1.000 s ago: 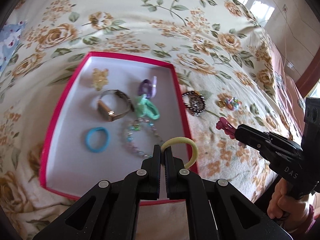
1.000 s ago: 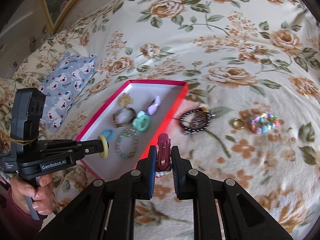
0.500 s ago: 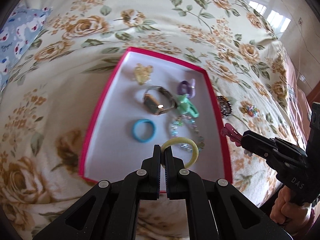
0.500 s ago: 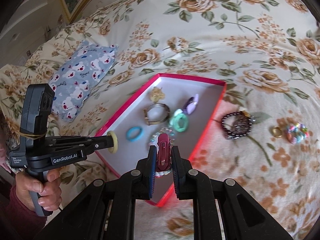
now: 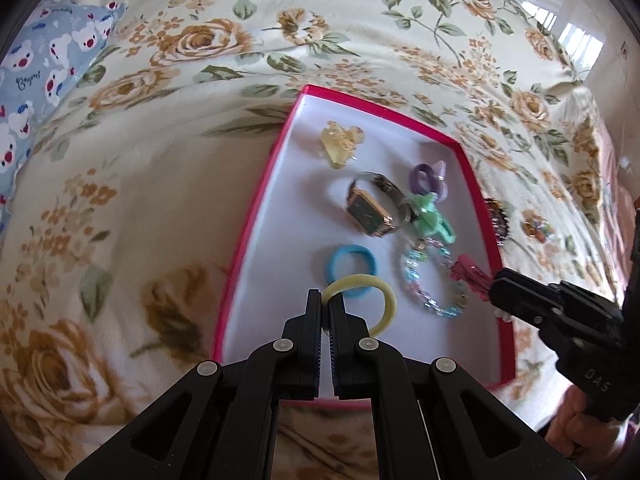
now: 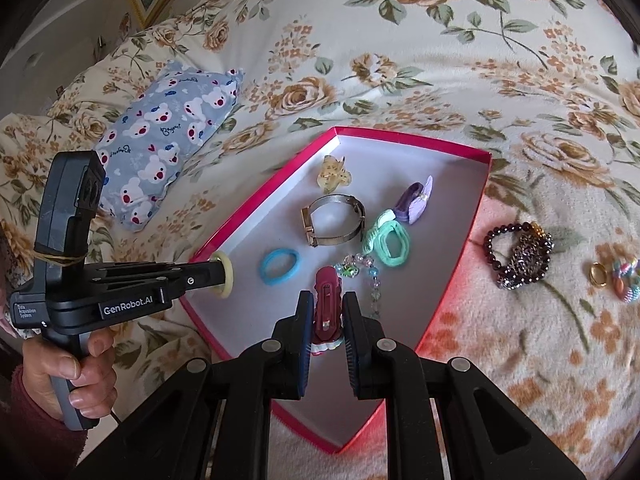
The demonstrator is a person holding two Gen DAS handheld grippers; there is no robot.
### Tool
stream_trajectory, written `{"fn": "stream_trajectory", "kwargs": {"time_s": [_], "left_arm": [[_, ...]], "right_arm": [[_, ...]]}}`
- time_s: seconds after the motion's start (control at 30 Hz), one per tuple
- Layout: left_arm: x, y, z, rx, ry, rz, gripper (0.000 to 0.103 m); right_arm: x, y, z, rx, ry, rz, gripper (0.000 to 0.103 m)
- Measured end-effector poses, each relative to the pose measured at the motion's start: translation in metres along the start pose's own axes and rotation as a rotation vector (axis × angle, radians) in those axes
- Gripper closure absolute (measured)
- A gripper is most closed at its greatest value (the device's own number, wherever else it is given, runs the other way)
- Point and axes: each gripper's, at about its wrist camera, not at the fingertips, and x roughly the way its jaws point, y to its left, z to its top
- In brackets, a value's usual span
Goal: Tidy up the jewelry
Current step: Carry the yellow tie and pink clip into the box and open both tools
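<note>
A pink-rimmed white box [image 5: 256, 224] [image 6: 460, 280] lies on the flowered bedspread. It holds a yellow claw clip [image 5: 340, 144], a watch [image 5: 372, 208], a purple tie [image 5: 426, 178], a green tie [image 6: 394, 242], a blue hair tie [image 5: 350, 266] and a bead bracelet [image 5: 432, 280]. My left gripper [image 5: 325, 300] is shut on a yellow hair tie [image 5: 386, 304] above the box's near left part. My right gripper [image 6: 327, 304] is shut on a dark red hair clip [image 6: 327, 300] above the box's near end; the clip also shows in the left wrist view [image 5: 470, 274].
A dark bead bracelet [image 6: 518, 254], a gold ring [image 6: 598, 274] and a coloured bead piece [image 6: 628, 280] lie on the bedspread right of the box. A blue bear-print pillow [image 6: 172, 136] lies to the far left.
Both grippers have moved left, over the box, each still holding its piece. The dark red clip now hangs above the box's inside instead of the bedspread.
</note>
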Motion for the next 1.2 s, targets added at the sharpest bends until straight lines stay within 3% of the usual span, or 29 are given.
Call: {"fn": "stream_trajectory", "kwargs": {"time_s": [0.4,0.63,0.8,1.03,1.2], "left_arm": [[0.037,-0.006,0.018,0.045,0.046,0.077,0.100],[0.045,-0.008,0.021,0.056,0.054,0.084,0.097],[0.044,-0.009,0.021,0.065,0.047,0.092,0.083],[0.043,-0.011,0.019,0.071,0.041,0.110,0.080],[0.039,-0.008,0.016,0.053,0.035,0.110,0.068]], "right_arm": [[0.033,-0.009,0.005,0.009,0.042,-0.001,0.089],[0.043,-0.011,0.000,0.005,0.073,0.004,0.089],[0.044,-0.013,0.001,0.007,0.077,0.009,0.089],[0.045,-0.014,0.001,0.016,0.076,0.017,0.088],[0.044,-0.015,0.002,0.029,0.075,0.020,0.085]]}}
